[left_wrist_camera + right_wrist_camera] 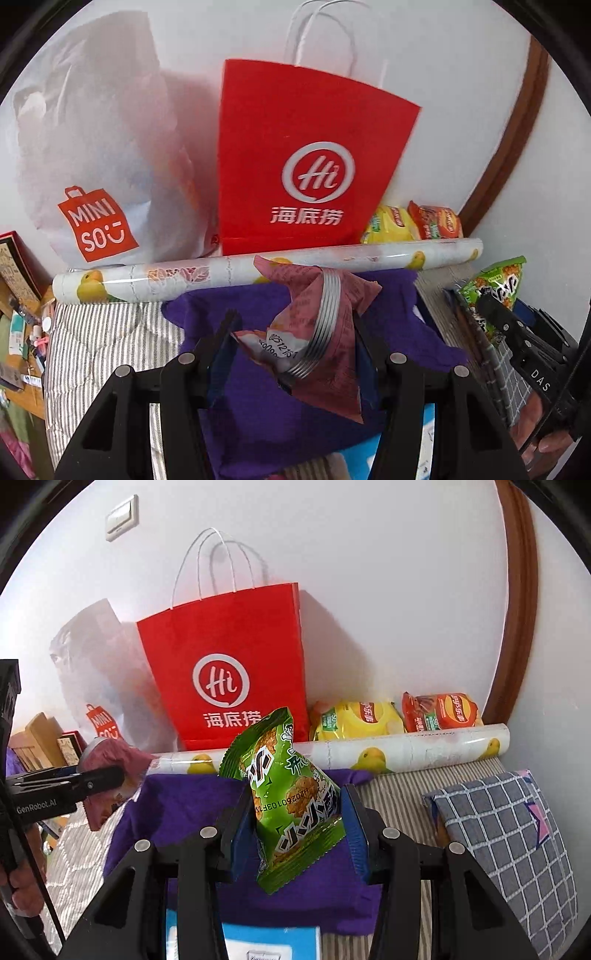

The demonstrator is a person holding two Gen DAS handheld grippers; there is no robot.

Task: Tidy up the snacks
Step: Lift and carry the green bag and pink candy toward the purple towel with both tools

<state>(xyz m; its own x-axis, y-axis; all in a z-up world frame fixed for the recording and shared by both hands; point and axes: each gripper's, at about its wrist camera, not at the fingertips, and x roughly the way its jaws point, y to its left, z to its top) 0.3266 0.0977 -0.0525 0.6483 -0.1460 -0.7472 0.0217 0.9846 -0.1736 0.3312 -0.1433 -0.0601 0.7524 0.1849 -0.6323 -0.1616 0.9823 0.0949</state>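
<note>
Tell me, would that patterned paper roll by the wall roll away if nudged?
Probably: the paper roll is a round tube lying flat on the bed. The red paper bag and chip bags behind would likely stop it.

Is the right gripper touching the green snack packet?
Touching. The right wrist view shows the green snack packet lifted clear, pinched between both blue pads of the right gripper.

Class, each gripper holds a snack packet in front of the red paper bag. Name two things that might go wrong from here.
1. The green packet is puffy and sits askew in the right gripper, so it might slip out.
2. The red paper bag stands unsupported, leaning on the wall behind the printed roll; a packet catching its rim could tip it.
</note>
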